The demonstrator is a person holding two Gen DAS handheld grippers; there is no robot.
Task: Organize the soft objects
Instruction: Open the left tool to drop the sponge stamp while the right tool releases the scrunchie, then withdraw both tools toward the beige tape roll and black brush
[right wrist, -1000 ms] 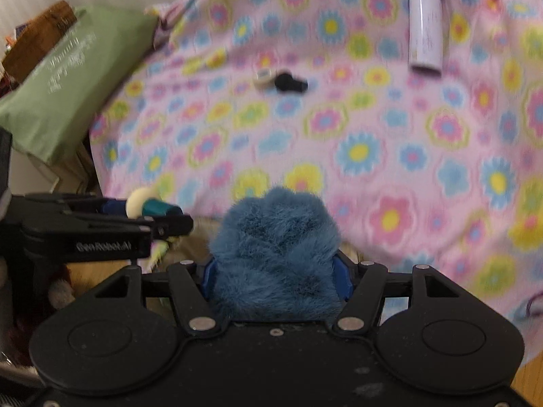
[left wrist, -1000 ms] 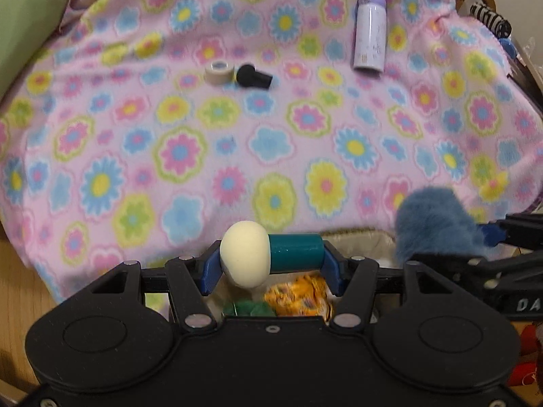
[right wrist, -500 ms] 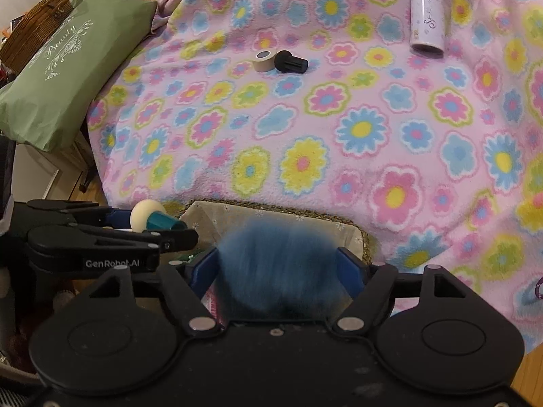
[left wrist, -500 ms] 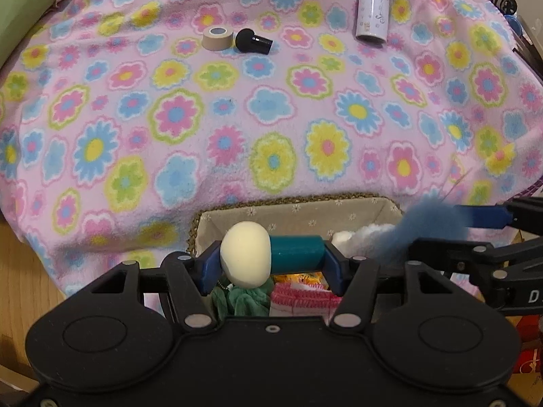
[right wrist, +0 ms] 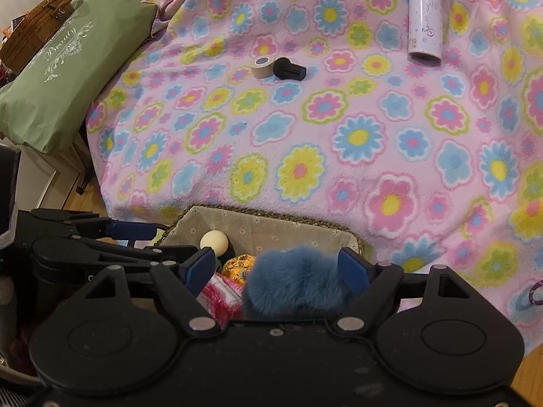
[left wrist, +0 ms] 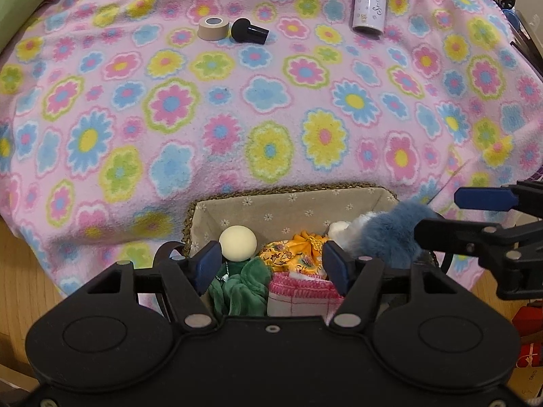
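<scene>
blanket [left wrist: 237, 108]: flowered fleece over the raised surface; it is the work area, and the hard items lie well apart at its far side.
basket [left wrist: 288, 200]: fabric-lined, set against the blanket's near edge, directly under both grippers; judged the collecting place for soft things.
blue furry toy [right wrist: 295, 285]: resting at the basket's right end, between the spread pads of the right gripper [right wrist: 278, 268]; jaws opening, pads no longer pressing the fur. Long axis roughly across the basket; its white end, in the left view, points toward the middle.
cream ball-headed toy [left wrist: 237, 242]: in the basket's left corner, round head up, body hidden, so axis looks near upright.
left gripper [left wrist: 269, 264]: jaws opening, nothing pinched.
spray can [left wrist: 370, 3], tape roll [left wrist: 212, 28]: left out, judged not soft.
</scene>
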